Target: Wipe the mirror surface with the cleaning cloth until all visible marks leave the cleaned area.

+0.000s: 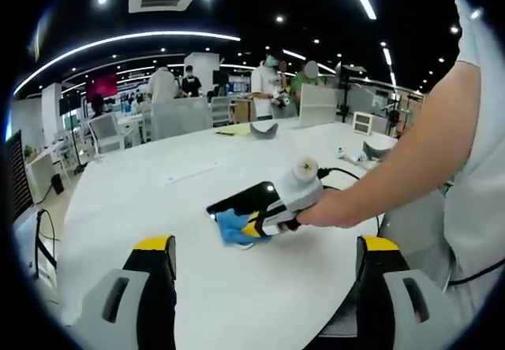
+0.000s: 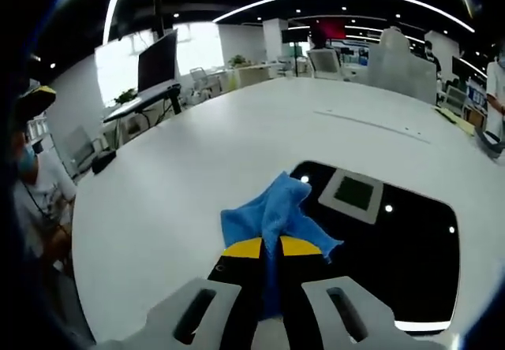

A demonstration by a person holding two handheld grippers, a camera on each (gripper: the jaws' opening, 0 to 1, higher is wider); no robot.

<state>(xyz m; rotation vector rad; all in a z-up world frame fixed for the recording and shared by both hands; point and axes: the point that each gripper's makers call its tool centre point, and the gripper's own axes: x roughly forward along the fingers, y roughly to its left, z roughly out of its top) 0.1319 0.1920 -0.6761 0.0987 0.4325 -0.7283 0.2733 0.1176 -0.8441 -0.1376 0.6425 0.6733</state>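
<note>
A dark mirror (image 2: pixel 379 240) lies flat on the white table (image 2: pixel 197 145) and reflects ceiling lights and a vent. A blue cleaning cloth (image 2: pixel 276 216) rests on the mirror's near left edge, pinched by my right gripper (image 2: pixel 272 249), whose yellow-tipped jaws are shut on it. In the left gripper view the mirror (image 1: pixel 241 199) lies mid-table with the blue cloth (image 1: pixel 233 228) at its front corner, held by the right gripper (image 1: pixel 256 228) in a person's hand. My left gripper (image 1: pixel 268 247) hovers over the table in front of them, jaws wide open, holding nothing.
A person's arm (image 1: pixel 410 153) and white shirt reach in from the right. A black cable (image 1: pixel 343 175), small white items (image 1: pixel 355 157) and a grey bowl-like object (image 1: pixel 263 128) lie farther along the table. Chairs, desks and people stand beyond the table's far edge.
</note>
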